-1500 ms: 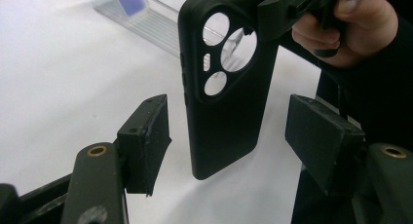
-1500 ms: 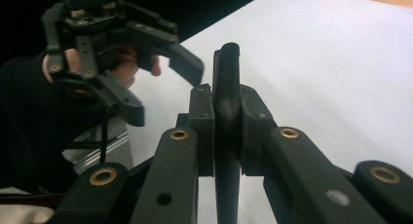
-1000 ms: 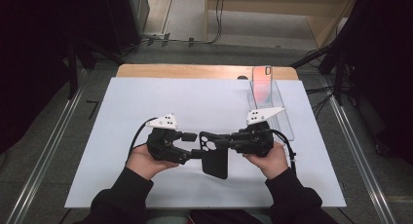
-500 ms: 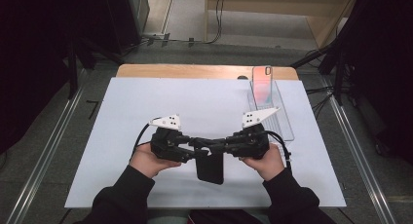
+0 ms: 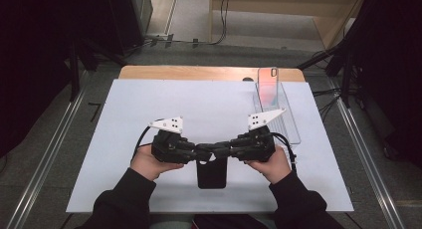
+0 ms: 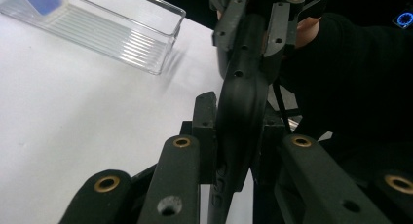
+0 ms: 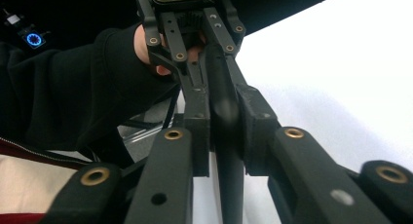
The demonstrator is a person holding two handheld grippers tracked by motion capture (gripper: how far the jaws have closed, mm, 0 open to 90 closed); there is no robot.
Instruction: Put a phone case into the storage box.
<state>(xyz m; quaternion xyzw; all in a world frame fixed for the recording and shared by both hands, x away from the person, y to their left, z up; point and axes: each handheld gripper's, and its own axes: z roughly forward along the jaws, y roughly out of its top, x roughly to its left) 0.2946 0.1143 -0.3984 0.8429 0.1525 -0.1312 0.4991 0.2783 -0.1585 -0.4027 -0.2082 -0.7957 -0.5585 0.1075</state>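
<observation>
the white table sheet (image 5: 149, 119) covers most of the work surface, with a strip of wooden table edge (image 5: 189, 72) showing at its 12 o'clock side. a clear plastic tray (image 5: 278, 117) rests on the sheet toward 2 o'clock, and a clear phone case (image 5: 267, 84) with a pinkish tint stands propped at the tray's far end. the person's two sleeves come in from 6 o'clock, well apart from the tray.

the left gripper (image 5: 203, 152) and the right gripper (image 5: 222, 150) point toward each other near the sheet's 6 o'clock edge, tips nearly meeting. between them hangs a black phone case (image 5: 211, 172), held above the sheet with its long side running toward 6 o'clock.

in the left gripper view, the left gripper (image 6: 233, 136) pinches the black phone case (image 6: 241, 107) edge-on, pads pressed on both faces; its jaws have just been closing on it. the clear plastic tray (image 6: 122, 29) lies at 11 o'clock in that view.

in the right gripper view, the right gripper (image 7: 225, 134) likewise clamps the black phone case (image 7: 224, 112) by its edge, pads tight against it, after easing open very slightly. the opposite gripper grips the same case farther along.
</observation>
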